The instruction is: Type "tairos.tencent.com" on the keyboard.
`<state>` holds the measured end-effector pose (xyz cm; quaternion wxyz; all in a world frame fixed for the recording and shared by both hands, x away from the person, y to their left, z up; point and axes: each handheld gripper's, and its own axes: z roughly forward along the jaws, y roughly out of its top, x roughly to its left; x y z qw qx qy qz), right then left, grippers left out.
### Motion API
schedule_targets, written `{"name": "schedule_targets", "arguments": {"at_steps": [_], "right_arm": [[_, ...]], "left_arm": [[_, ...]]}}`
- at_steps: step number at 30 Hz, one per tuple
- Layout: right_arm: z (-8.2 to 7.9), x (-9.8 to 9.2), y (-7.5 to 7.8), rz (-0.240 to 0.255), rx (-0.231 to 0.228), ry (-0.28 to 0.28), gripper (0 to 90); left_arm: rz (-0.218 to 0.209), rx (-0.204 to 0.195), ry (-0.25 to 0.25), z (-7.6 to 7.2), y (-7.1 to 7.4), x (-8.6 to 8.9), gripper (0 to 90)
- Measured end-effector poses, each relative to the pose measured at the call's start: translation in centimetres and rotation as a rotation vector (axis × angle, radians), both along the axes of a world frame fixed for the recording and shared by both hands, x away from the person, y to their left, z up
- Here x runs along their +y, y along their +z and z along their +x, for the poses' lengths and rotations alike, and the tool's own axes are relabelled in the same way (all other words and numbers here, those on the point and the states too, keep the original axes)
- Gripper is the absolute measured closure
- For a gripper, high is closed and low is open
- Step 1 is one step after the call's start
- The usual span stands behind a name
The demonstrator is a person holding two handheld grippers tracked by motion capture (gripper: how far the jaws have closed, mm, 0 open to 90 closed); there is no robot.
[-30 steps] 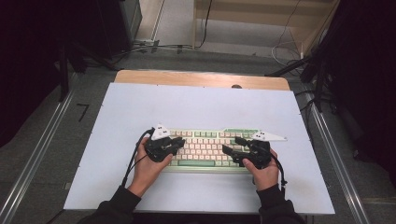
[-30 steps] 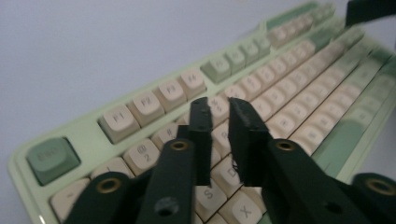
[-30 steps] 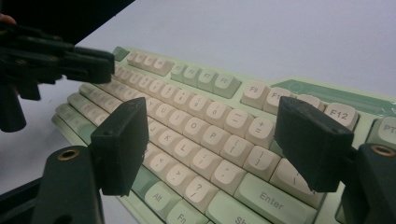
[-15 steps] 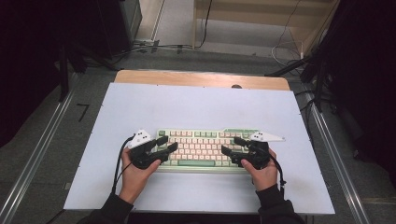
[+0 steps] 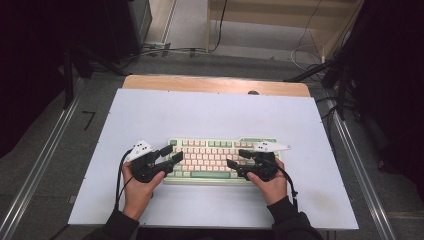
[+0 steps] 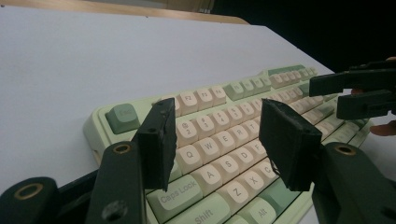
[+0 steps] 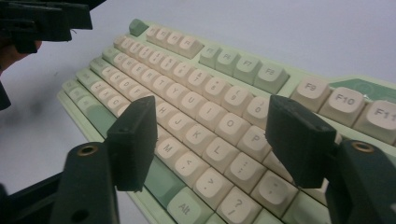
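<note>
both jaw sets stand apart and grip nothing: left gripper [image 5: 171, 155] has just opened, right gripper [image 5: 236, 158] just narrowed, above the keyboard [image 5: 210, 152].

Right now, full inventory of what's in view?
Pale green keyboard with cream keycaps: one, flat near the front middle of the sheet.
White sheet covering the table: one, under the keyboard.
Light wooden table edge: one strip, beyond the sheet's far edge.
Dark cables on the grey floor: several, beyond the table.
Left gripper: one, black, at the keyboard's left end, jaws open and just widened, nothing between them.
Right gripper: one, black, over the keyboard's right part, jaws open, just narrowing, nothing gripped.
</note>
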<state>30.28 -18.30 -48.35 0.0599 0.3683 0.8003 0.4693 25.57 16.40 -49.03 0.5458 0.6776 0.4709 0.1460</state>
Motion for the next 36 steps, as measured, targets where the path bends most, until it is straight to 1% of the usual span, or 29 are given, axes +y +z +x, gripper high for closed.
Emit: {"name": "schedule_targets", "arguments": {"at_steps": [2, 5, 8, 10, 12, 13, 15, 18, 20, 23, 24, 27, 31, 34, 36], "right_arm": [[0.0, 0.4, 0.0, -0.01, -0.011, 0.005, 40.7], [-0.1, 0.9, 0.0, -0.023, -0.017, 0.018, 51.5], [-0.2, 1.6, 0.1, -0.038, -0.03, 0.037, 60.4], [-0.3, 2.0, 0.1, -0.048, -0.027, 0.044, 67.6], [-0.3, 2.4, 0.0, -0.065, -0.013, 0.063, 74.5], [-0.3, 2.7, 0.0, -0.075, -0.005, 0.073, 77.7], [-0.5, 3.2, -0.2, -0.106, -0.008, 0.089, 82.0], [-0.6, 3.7, -0.1, -0.113, -0.012, 0.104, 85.6], [-0.5, 4.0, 0.0, -0.112, -0.011, 0.11, 87.0], [-0.6, 4.4, -0.3, -0.124, -0.007, 0.121, 87.1], [-0.6, 4.5, -0.3, -0.132, -0.006, 0.124, 87.1], [-0.6, 4.7, -0.3, -0.13, -0.005, 0.131, 87.1], [-0.6, 4.8, -0.5, -0.137, 0.002, 0.136, 87.1], [-0.6, 5.0, -0.5, -0.14, -0.001, 0.142, 87.1], [-0.6, 5.1, -0.5, -0.139, -0.001, 0.145, 87.1]], "left_arm": [[0.002, 0.004, -0.001, -0.1, -0.1, -0.1, 47.1], [-0.006, -0.006, 0.006, -0.1, 0.0, -0.1, 47.0], [0.003, -0.001, 0.003, -0.1, -0.1, -0.2, 46.9], [0.013, 0.002, 0.002, -0.1, -0.2, -0.3, 46.9], [0.009, -0.002, 0.005, -0.2, -0.1, -0.2, 46.8], [0.006, -0.01, 0.006, -0.3, 0.0, -0.2, 46.8], [0.006, -0.012, 0.004, -0.2, 0.0, -0.2, 46.9], [0.014, 0.0, 0.003, -0.1, -0.2, -0.3, 46.9], [0.013, 0.0, 0.003, -0.2, -0.2, -0.3, 46.9], [0.008, -0.012, 0.002, -0.3, 0.0, -0.3, 46.9], [0.009, -0.01, 0.0, -0.3, 0.0, -0.3, 46.9], [0.018, -0.001, 0.0, -0.2, -0.2, -0.3, 46.8], [0.01, -0.007, -0.001, -0.3, -0.1, -0.4, 46.9], [0.022, 0.003, -0.006, -0.2, -0.3, -0.4, 46.8], [0.018, 0.004, -0.007, -0.2, -0.2, -0.4, 46.9]]}}
